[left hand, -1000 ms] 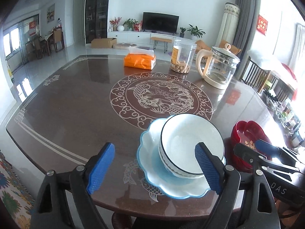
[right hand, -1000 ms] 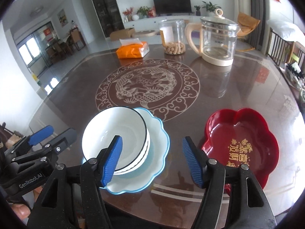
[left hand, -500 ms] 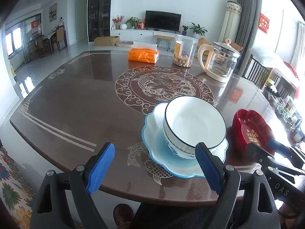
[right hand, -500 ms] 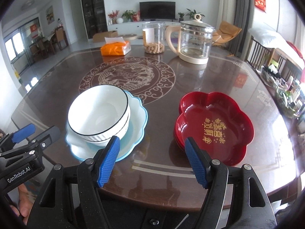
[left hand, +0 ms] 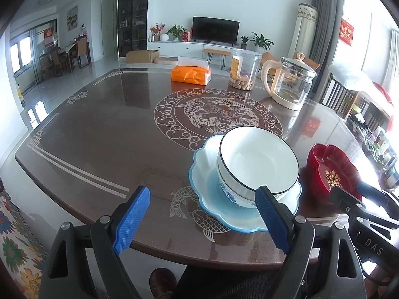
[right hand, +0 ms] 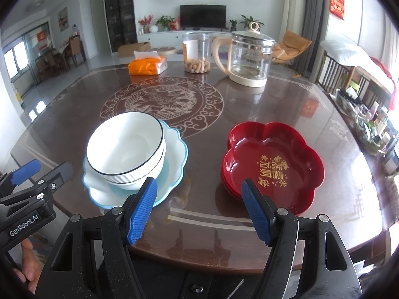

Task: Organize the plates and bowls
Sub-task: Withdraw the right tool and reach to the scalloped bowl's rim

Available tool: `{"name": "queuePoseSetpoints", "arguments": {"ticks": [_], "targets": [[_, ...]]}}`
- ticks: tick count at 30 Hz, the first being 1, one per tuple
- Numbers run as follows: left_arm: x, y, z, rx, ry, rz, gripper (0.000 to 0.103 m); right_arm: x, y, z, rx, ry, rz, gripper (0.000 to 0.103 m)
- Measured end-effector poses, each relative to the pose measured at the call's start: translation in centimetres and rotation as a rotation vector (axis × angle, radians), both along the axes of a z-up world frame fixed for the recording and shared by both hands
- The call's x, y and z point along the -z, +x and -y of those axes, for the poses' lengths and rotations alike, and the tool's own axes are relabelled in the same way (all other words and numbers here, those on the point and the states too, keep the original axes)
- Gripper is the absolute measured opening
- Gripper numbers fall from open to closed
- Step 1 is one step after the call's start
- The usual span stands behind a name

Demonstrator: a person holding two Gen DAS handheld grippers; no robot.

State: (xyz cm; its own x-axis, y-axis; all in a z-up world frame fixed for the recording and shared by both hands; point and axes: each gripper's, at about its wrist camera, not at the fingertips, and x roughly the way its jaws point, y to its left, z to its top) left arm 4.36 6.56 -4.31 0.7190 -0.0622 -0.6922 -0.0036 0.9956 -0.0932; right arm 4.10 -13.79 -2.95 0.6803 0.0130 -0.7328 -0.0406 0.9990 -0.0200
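**On a dark dining table: stacked bowls on a blue plate, red dishes beside them**

Near the front edge of a dark brown table (right hand: 249, 104) with a pale fish-and-cloud medallion, two white bowls (right hand: 126, 147) with thin black rims sit nested one inside the other. They rest on a light blue scalloped plate (right hand: 174, 159), slightly toward its left side. Just to the right, apart from the plate, lies a stack of red flower-shaped dishes (right hand: 271, 159); the top one carries gold lettering.

The left gripper (left hand: 202, 221) hovers over the near table edge with its blue-padded jaws spread wide and nothing between them; the right-hand pad overlaps the bowls in view, but whether it touches them cannot be told. The right gripper (right hand: 199, 209) hangs above the bare table between the blue plate and the red dishes, jaws likewise held wide and gripping nothing.

At the far side of the table stand an orange tissue pack (right hand: 147, 66), a clear jar (right hand: 197, 53) with peanuts at the bottom, and a glass kettle (right hand: 249, 57) with a cream handle. A living room lies beyond.
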Motion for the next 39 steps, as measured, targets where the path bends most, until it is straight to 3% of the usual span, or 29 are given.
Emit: {"name": "queuePoseSetpoints", "arguments": {"ticks": [15, 22, 25, 30, 34, 39], "targets": [[0.9, 0.2, -0.2, 0.001, 0.002, -0.022, 0.086, -0.5, -0.2, 0.0, 0.027, -0.039, 0.026, 0.074], [1.7, 0.7, -1.2, -0.009, -0.040, -0.061, 0.086, -0.5, -0.2, 0.0, 0.025, -0.039, 0.026, 0.074], [1.9, 1.0, -2.0, -0.011, -0.048, -0.086, 0.086, -0.9, -0.5, 1.0, 0.024, 0.025, 0.062, 0.074], [1.9, 1.0, -4.0, -0.024, -0.030, -0.080, 0.086, -2.1, -2.2, 3.9, 0.003, 0.210, 0.287, 0.074], [2.4, 1.1, -4.6, 0.007, -0.040, -0.133, 0.086, -0.8, -1.2, 3.9, -0.068, 0.214, 0.218, 0.074], [2.6, 0.6, -4.8, 0.064, -0.084, -0.111, 0.086, 0.2, -1.5, 3.4, -0.107, 0.226, 0.182, 0.074]]}}
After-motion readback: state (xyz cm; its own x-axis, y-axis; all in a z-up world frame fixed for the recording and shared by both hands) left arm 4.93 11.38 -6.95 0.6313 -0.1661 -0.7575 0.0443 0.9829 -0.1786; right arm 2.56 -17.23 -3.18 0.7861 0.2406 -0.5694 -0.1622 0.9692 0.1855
